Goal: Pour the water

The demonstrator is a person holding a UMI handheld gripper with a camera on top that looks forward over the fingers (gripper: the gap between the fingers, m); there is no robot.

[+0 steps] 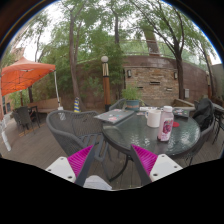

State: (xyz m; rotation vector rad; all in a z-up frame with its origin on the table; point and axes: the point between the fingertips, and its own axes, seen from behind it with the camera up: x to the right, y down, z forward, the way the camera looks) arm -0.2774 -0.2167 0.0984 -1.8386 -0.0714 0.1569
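A white cup (153,117) and a red-and-white bottle (166,123) stand side by side on a round glass table (150,142), beyond the fingers and to their right. My gripper (112,162) is open. Its magenta pads (80,160) are spread wide with nothing held between them. It hovers short of the table, well apart from the cup and bottle. A grey wicker chair (75,128) lies just ahead of the left finger. No water is visible from here.
A flat grey tray-like item (115,116) lies on the table's far left side, and a black bag (203,112) sits at its right. More chairs ring the table. An orange canopy (25,75), a lamp post (105,80) and a brick wall (152,80) stand behind.
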